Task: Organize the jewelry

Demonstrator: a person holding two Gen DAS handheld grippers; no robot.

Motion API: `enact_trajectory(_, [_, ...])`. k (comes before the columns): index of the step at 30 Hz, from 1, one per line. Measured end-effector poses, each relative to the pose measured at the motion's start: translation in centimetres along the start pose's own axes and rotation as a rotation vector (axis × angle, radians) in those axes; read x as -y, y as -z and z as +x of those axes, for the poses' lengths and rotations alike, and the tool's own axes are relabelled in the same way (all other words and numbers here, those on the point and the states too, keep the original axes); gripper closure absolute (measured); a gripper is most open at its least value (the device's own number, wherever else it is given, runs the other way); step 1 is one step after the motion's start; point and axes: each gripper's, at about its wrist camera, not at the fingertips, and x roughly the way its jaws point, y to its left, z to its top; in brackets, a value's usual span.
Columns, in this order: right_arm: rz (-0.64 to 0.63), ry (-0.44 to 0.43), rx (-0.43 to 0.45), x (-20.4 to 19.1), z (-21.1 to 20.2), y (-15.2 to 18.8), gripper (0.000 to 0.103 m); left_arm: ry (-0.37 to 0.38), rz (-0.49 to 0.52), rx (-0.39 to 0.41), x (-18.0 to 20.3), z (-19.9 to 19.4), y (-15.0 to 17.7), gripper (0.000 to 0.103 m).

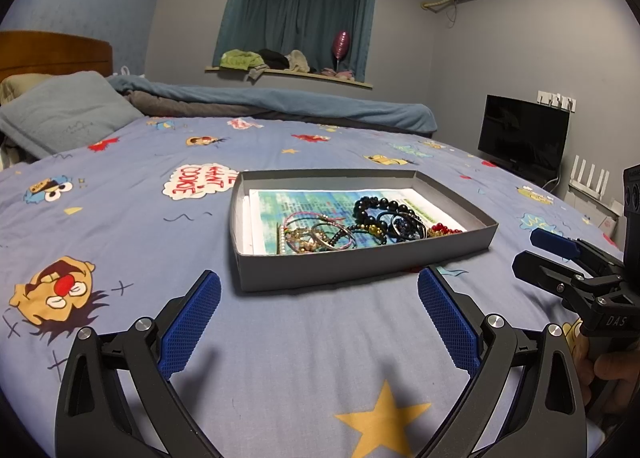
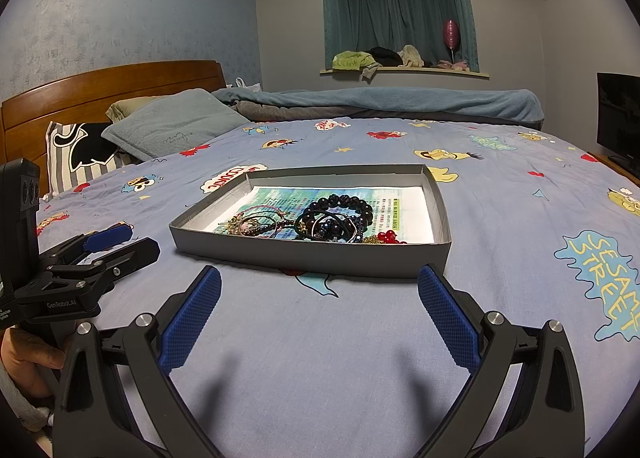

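While both grippers hang low over the bed (image 1: 320,358), nothing is held in either. The bed fills the room, covered by a blue cartoon-print sheet, with pillows (image 2: 172,122) by a wooden headboard and a folded blanket (image 2: 400,102) along the far side. On the sheet, just ahead of both grippers, sits a shallow grey box (image 1: 360,262), lined with a printed paper (image 1: 304,202). All the jewelry (image 1: 360,226) in view lies inside it, bunched against the near wall: dark bead bracelets (image 2: 340,210), thin bangles and cords (image 1: 320,234), and a small string of red beads (image 2: 388,236). The pieces overlap in a tangle.

The left gripper (image 1: 320,314) has its jaws wide apart; so does the right gripper (image 2: 320,314), both short of the box.

This would fit pieces just gathered into the box, or a heap waiting to be sorted. Any pick would call for closing narrow jaws on one strand without dragging its neighbours.
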Motion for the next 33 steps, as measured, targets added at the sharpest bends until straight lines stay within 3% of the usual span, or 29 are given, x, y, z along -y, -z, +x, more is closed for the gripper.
enact_trajectory(33, [0.002, -0.002, -0.004, -0.05, -0.03, 0.09, 0.006, 0.004, -0.001, -0.004, 0.31, 0.10, 0.07, 0.005])
